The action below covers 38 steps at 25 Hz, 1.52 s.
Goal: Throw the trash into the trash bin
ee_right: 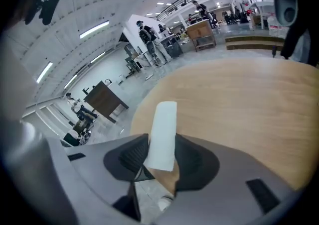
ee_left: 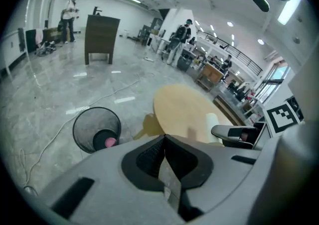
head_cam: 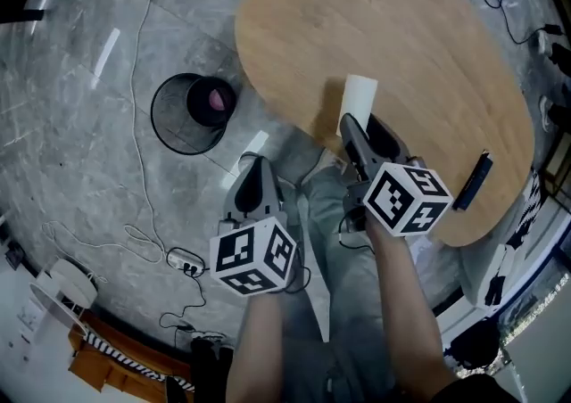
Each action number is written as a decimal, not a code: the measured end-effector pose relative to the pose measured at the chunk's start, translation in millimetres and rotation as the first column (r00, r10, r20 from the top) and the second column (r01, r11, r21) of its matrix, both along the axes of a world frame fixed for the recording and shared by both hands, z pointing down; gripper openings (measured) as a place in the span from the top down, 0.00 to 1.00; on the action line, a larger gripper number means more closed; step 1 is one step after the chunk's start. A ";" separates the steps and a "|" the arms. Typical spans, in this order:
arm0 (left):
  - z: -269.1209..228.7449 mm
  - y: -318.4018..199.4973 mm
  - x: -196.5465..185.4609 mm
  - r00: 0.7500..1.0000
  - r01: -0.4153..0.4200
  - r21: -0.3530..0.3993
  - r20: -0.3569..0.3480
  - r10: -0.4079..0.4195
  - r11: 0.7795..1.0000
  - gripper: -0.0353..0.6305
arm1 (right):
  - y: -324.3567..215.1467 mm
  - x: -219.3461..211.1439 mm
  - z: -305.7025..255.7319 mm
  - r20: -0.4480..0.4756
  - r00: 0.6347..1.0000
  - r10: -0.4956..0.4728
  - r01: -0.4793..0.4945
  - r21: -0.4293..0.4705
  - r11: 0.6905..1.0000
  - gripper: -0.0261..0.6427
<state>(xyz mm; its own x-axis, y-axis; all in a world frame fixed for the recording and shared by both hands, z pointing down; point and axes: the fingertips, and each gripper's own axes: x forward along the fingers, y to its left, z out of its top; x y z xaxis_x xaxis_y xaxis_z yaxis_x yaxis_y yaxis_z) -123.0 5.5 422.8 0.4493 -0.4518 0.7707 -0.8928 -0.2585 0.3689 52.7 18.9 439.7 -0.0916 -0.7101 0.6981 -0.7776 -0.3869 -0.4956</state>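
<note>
Gripping white paper [ee_right: 163, 119] between right hand-held gripper [ee_right: 160, 142] jaws | left hand-held gripper [ee_left: 164, 139] jaws together

Head view: looking steeply down from above the forearms onto the left gripper [head_cam: 254, 160], the right gripper [head_cam: 361, 120], the desk [head_cam: 401, 27] and the trash bin [head_cam: 192, 113].
Left gripper view: riding close behind its jaws, facing across the floor toward bin and desk.
Right gripper view: riding close behind its jaws, facing over the desk top.
Shared: desk and white roll [ee_right: 163, 129] are appearing in all three views; the bin is appearing in the head and left gripper views.
</note>
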 end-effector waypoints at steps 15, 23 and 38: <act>-8.9 -51.0 -173.9 0.956 0.290 0.046 0.036 -0.291 0.956 0.94 | -95.4 -192.4 -0.5 -0.034 0.891 -0.452 0.452 -0.022 0.892 0.72; 14.1 -62.6 -241.7 0.918 0.395 0.025 0.019 -0.396 0.918 0.94 | -116.5 -278.3 32.6 0.001 0.809 -0.588 0.587 -0.061 0.807 0.72; 52.6 -70.0 -272.2 0.910 0.414 -0.071 -0.006 -0.415 0.907 0.94 | -123.3 -325.3 56.2 -0.041 0.795 -0.605 0.600 -0.087 0.795 0.76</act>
